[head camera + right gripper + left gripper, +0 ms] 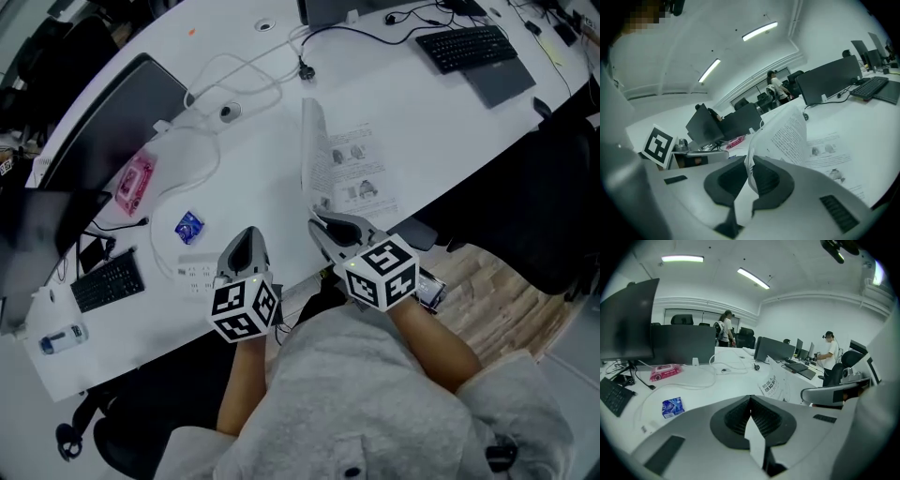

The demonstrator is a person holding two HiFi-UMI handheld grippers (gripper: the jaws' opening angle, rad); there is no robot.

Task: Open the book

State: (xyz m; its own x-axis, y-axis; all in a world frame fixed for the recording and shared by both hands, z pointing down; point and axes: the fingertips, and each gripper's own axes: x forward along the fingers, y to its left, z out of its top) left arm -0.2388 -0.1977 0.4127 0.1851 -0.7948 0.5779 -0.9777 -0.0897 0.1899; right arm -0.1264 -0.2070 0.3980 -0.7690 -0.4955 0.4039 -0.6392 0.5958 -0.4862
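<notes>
The book [361, 178] is seen lying open on the white desk [394, 103], close against the desk's near edge, print and small pictures facing up. At the left side of the spread, the lifted pages [312, 141] are stood up on edge. They are pinched near their bottom corner by the right gripper [323, 225], whose jaws are clenched on the paper. In the right gripper view, the lifted pages [790, 136] are seen caught in the right gripper [749, 164], running between its dark pads and curling up and away over the open book [829, 157].

The left gripper [247, 236] is held over the near edge, just left of the book and apart from it. In its own view, the left gripper [750, 401] is seen with its jaws closed together and nothing between them.

A blue packet [189, 227] is noted beside the left gripper. A pink wipes pack [135, 181] is spotted farther toward the desk's left end, next to a dark monitor [112, 117]. A white cable [225, 84] is looped across the middle, and a black keyboard [466, 47] is set at the far right corner.
</notes>
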